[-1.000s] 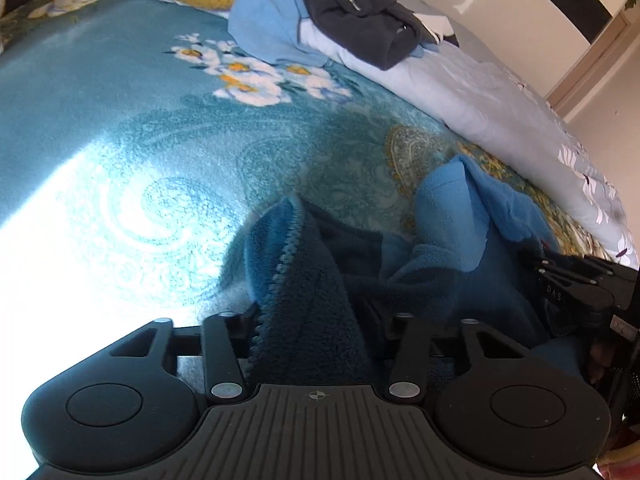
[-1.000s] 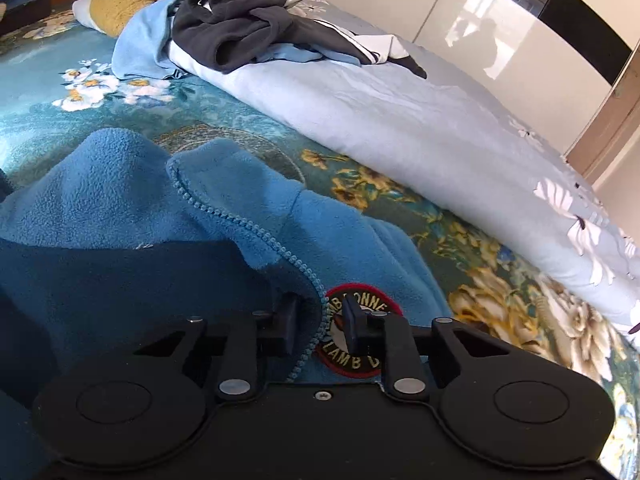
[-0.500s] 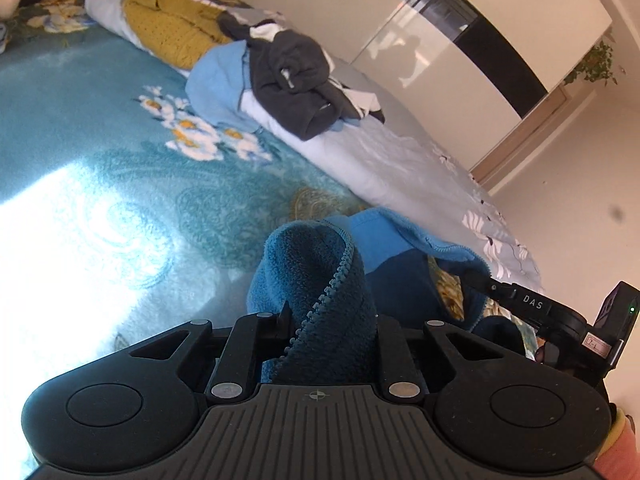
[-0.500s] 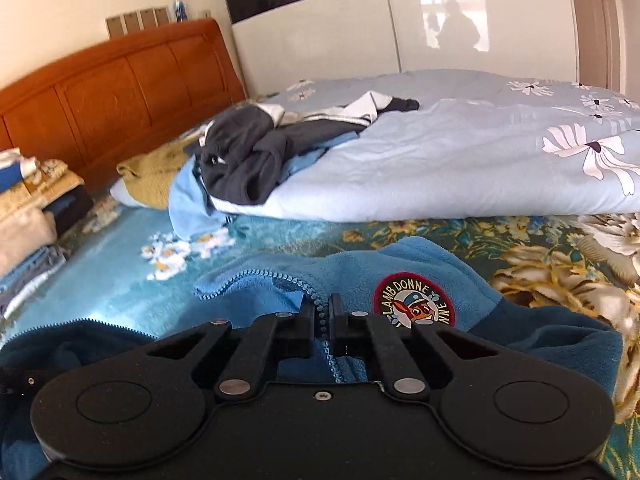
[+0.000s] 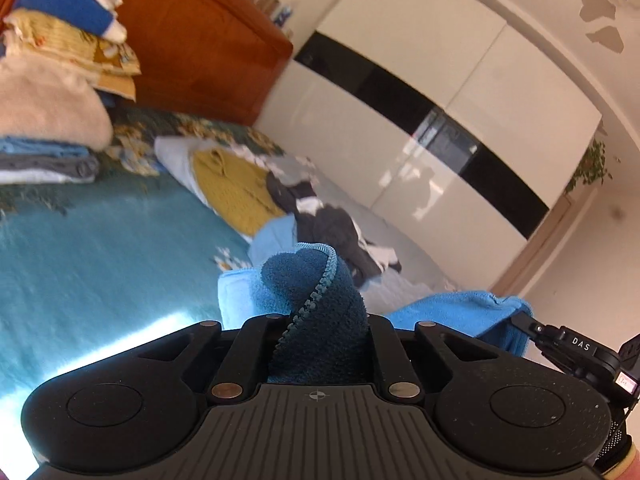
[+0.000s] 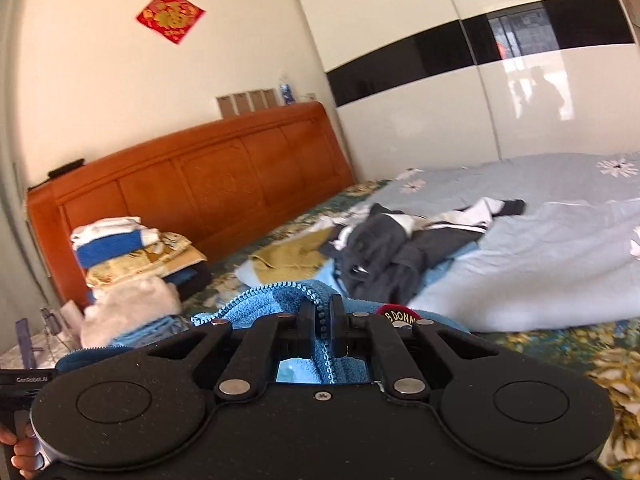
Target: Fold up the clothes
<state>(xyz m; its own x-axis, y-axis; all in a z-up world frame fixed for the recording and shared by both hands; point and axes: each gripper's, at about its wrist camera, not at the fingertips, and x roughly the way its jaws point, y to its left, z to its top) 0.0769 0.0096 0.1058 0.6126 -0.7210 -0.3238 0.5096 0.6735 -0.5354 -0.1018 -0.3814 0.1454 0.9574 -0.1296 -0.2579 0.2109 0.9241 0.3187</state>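
1. The left gripper is clamped on a thick bunch of the blue fleece jacket, which bulges up between its black fingers with a row of zipper teeth curving across the nap.
2. The right gripper is pinched tight on the jacket's zipper edge; the teeth run straight down the narrow slit between its fingers.
3. The jacket is soft, fuzzy fleece, darker on one face and lighter on the other, and hangs lifted between the two grippers above the bed. A round red-rimmed patch with lettering shows just right of the right gripper.
4. In the left wrist view the right gripper's black body sits at the lower right edge, with the light-blue part of the jacket draped to it.
5. Beyond the jacket lies a loose heap: a dark grey garment with white trim, a mustard knitted piece and a pale blue cloth, all crumpled together.
6. A stack of folded clothes stands near the headboard, white and blue on top, a cream fluffy one lower down.
7. The bed has a teal plush blanket with flowers and a pale blue quilt pushed to one side.
8. Behind are an orange-brown wooden headboard, a glossy white wardrobe with a black band, and a red paper square on the cream wall.
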